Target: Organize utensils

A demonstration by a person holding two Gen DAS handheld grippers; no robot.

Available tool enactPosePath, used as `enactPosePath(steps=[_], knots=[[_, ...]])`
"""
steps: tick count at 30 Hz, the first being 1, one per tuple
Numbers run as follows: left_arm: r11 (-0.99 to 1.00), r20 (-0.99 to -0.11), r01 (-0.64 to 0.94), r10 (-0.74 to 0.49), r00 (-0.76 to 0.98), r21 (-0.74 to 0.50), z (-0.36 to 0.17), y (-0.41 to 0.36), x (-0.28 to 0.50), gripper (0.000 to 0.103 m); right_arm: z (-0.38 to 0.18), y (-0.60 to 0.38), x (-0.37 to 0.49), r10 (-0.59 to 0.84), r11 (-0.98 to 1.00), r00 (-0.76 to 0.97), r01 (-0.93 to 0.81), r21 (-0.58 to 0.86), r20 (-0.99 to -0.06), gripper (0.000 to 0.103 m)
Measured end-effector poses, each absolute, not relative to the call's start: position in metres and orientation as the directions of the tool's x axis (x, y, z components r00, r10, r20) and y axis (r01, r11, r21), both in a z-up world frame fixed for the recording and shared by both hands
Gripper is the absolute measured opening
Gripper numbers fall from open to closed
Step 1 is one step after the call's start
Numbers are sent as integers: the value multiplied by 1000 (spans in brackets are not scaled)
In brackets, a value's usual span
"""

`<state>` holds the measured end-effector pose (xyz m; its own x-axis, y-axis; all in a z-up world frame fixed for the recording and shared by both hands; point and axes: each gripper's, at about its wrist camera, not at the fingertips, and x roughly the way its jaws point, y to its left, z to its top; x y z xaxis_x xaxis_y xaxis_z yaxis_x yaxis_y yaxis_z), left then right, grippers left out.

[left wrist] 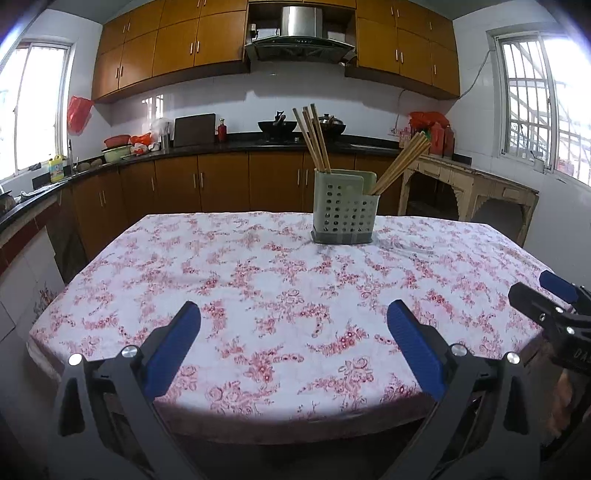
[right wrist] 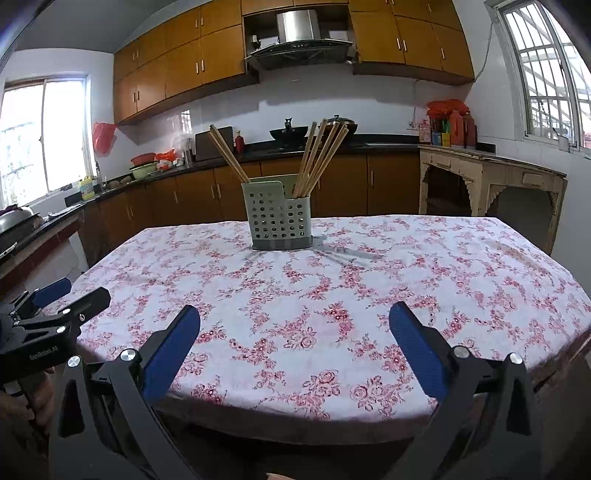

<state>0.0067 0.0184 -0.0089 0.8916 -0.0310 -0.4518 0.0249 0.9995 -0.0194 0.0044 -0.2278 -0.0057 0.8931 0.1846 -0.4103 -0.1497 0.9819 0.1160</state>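
Two perforated plastic caddy (right wrist: 279, 218) compartments, wooden chopsticks (right wrist: 320, 158).

Walls: white tiled wall (left wrist: 229, 99) behind the counter.
Cabinets: orange-brown wooden upper cabinets (left wrist: 173, 48) and matching lower cabinets (left wrist: 221, 181) under a black countertop (left wrist: 207, 147).
Hood: steel range hood (left wrist: 301, 33) above the centre.
Windows: barred window (left wrist: 539, 107) on the right, bright sliding window (left wrist: 37, 103) on the left; daylight.
Furniture: worn cream wooden side table (right wrist: 491, 173); table under a white cloth with red flowers (left wrist: 258, 280).
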Motion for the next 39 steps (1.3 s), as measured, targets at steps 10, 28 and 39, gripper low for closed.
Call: enactPosePath(steps=[10, 28, 39], knots=[[999, -448, 19, -29, 893, -26, -11, 15, 1, 99, -6, -224, -2, 180, 983, 898, -149, 106, -402, 101], [999, -448, 18, -29, 893, -27, -11, 12, -3, 99, -8, -223, -7, 183, 982, 898, -145, 122, -400, 101], [1000, -454, 10, -22, 891, -29, -12, 12, -3, 99, -8, -223, -6, 182, 982, 898, -145, 121, -400, 101]])
